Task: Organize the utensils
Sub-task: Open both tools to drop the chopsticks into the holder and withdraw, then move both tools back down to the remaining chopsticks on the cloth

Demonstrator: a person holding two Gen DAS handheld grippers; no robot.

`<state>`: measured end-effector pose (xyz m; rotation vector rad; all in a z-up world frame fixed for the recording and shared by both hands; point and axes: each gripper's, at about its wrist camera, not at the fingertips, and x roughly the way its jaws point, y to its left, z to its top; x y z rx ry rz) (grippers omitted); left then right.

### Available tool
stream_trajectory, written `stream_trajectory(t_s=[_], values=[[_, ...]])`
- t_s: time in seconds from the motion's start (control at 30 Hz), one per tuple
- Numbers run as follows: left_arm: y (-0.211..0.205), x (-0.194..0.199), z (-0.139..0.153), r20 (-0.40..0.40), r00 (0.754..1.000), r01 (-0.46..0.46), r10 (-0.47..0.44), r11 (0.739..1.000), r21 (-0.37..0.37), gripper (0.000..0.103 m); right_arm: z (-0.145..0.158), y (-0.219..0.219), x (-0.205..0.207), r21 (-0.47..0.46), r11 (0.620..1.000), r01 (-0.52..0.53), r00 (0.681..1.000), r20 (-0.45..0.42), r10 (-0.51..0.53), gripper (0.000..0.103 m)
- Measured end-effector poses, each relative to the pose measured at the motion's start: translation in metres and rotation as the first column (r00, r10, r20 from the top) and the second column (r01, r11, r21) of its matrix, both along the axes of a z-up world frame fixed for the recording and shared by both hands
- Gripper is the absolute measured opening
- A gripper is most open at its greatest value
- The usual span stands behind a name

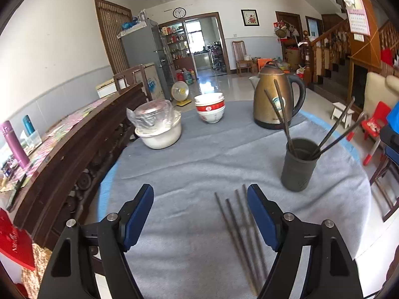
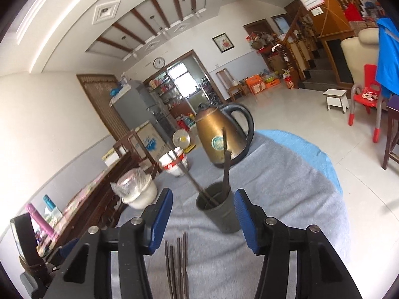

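Both hand-held grippers, left [image 1: 199,214] and right [image 2: 203,220], hung open and empty over the grey cloth-covered surface [image 1: 199,154], where four thin dark metal chopsticks [image 1: 239,234] lay side by side at the near edge. The dark cylindrical holder cup [image 1: 298,164], just beyond them, already held several. Closing across one chopstick's middle looked wisest, with open cloth left and the surface's rim near on the right.

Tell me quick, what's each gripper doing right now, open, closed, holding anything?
Left gripper: open, holding nothing, above the loose chopsticks on the cloth.
Right gripper: open, holding nothing, facing the dark cup of chopsticks.
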<state>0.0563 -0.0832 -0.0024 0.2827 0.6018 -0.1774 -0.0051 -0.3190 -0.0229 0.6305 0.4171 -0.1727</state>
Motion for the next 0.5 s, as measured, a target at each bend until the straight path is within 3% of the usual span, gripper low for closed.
stream_trajectory(t_s=[0.27, 0.5], values=[[0.008, -0.010, -0.007, 0.009, 1.000, -0.010, 0.010, 0.999, 0.031, 0.078, -0.024, 0.020, 0.009, 0.028, 0.997, -0.075, 0.996, -0.048, 0.077, 0.055], [0.009, -0.001, -0.021, -0.030, 0.999, -0.020, 0.021, 0.999, 0.036, 0.079, -0.039, 0.036, 0.021, 0.034, 0.992, -0.120, 0.989, -0.077, 0.122, 0.056]])
